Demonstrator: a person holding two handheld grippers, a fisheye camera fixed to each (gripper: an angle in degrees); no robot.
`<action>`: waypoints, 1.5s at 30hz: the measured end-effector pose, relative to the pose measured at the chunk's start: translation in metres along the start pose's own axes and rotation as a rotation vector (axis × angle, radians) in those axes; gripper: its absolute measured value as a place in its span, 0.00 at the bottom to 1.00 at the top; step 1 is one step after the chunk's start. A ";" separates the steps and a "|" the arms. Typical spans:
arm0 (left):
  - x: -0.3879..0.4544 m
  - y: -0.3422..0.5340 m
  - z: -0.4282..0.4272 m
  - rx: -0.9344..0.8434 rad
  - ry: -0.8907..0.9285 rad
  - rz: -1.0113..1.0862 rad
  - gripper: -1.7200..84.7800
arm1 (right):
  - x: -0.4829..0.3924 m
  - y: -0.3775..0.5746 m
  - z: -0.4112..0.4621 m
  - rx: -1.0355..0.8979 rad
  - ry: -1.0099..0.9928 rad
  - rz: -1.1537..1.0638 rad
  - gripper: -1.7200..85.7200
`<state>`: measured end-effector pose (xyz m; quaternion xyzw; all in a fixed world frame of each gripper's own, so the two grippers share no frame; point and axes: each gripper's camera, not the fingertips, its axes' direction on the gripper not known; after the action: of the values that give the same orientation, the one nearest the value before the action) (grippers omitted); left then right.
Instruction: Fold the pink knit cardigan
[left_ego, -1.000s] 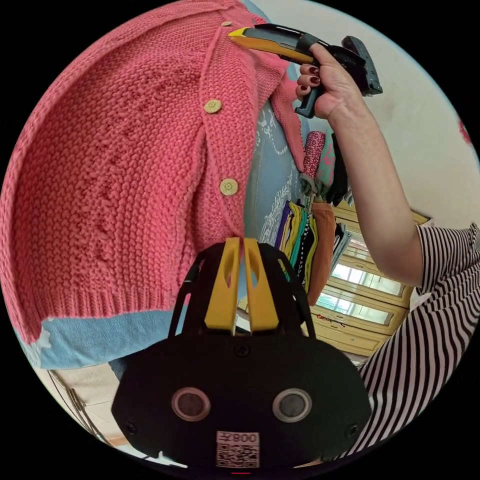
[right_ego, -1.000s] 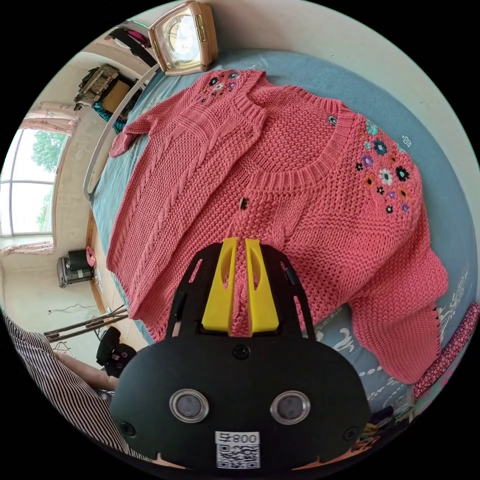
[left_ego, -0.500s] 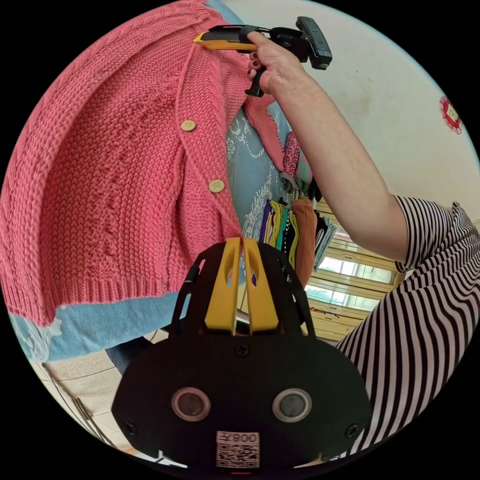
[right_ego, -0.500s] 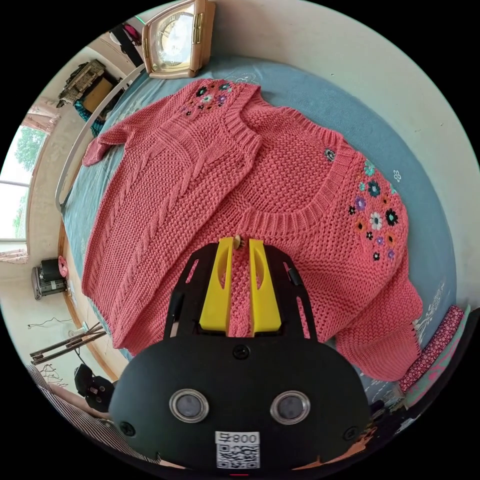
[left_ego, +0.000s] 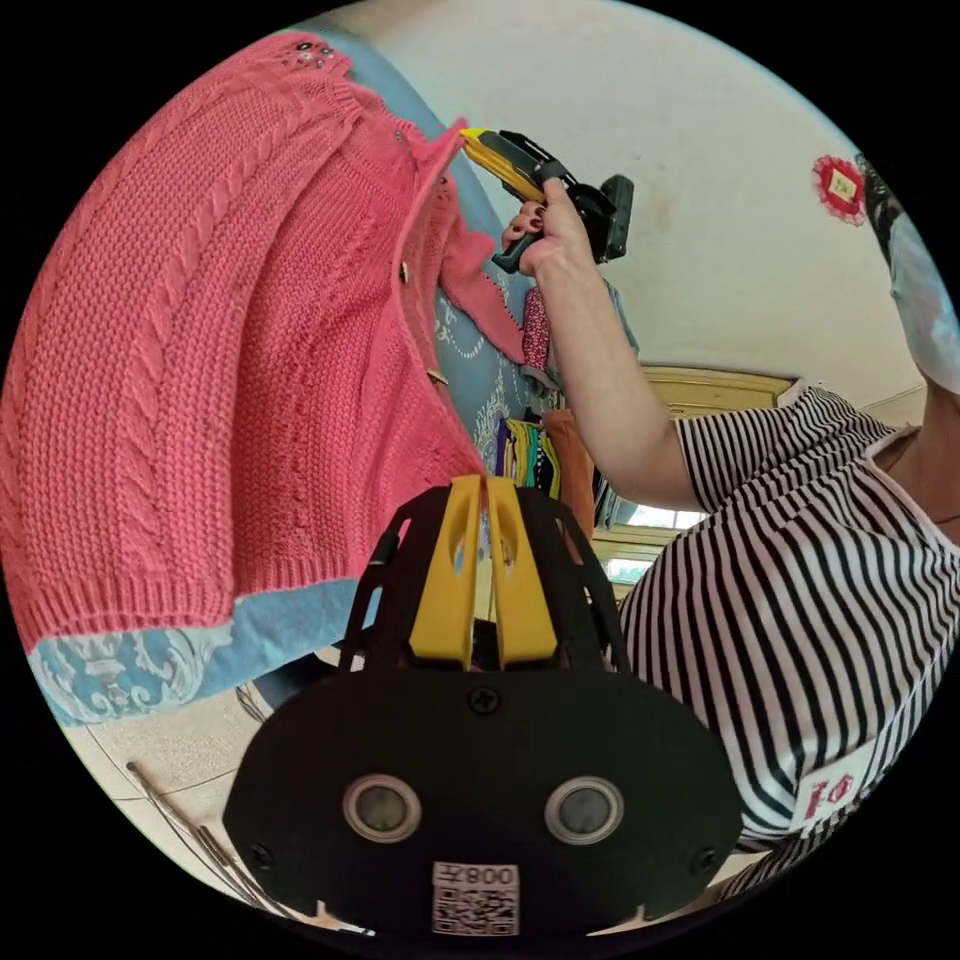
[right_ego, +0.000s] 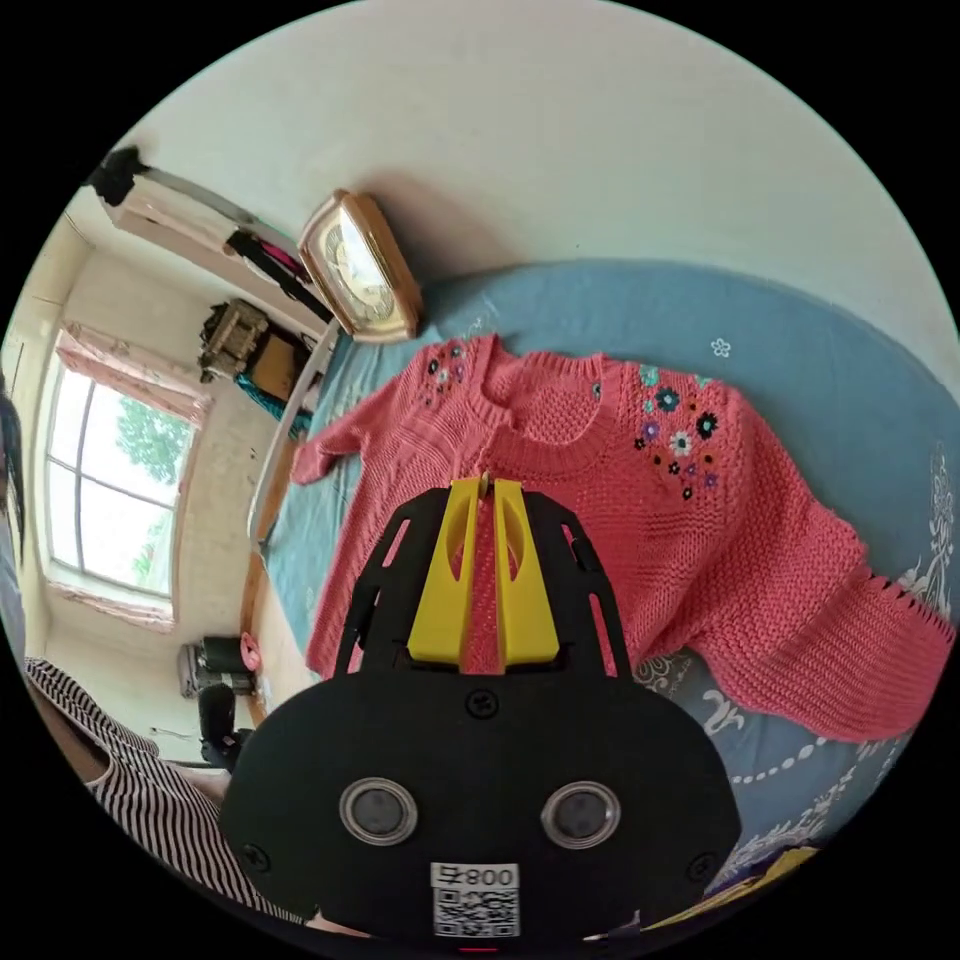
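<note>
Cardigan (right_ego: 620, 500) spread on bed (right_ego: 830, 330), long axis running away from left gripper (left_ego: 484, 482) toward right gripper (right_ego: 484, 484). Both grippers closed on front button edge: left pinching hem corner, right pinching near neckline. Edge stretched taut between them. Body of cardigan lies beyond right gripper, ready for flap to lay flat.

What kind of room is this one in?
Probably a bedroom: the cardigan lies on a blue bedspread, with a clock by the wall and a window beyond.
</note>
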<state>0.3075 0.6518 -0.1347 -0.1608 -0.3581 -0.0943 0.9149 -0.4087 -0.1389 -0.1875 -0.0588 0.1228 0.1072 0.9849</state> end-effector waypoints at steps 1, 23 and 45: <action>-0.006 -0.002 -0.013 0.001 -0.032 -0.004 0.03 | -0.002 -0.002 -0.003 0.028 -0.007 -0.005 0.05; -0.111 0.037 -0.074 0.155 -0.239 -0.262 0.09 | -0.006 0.000 0.142 -0.216 0.193 -0.092 0.08; -0.116 0.109 -0.046 0.077 -0.313 -0.358 0.10 | -0.069 0.262 0.221 -0.897 -0.599 -0.024 0.04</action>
<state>0.2840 0.7435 -0.2708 -0.0722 -0.5219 -0.2153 0.8222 -0.4827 0.1335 0.0190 -0.4419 -0.2219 0.1500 0.8561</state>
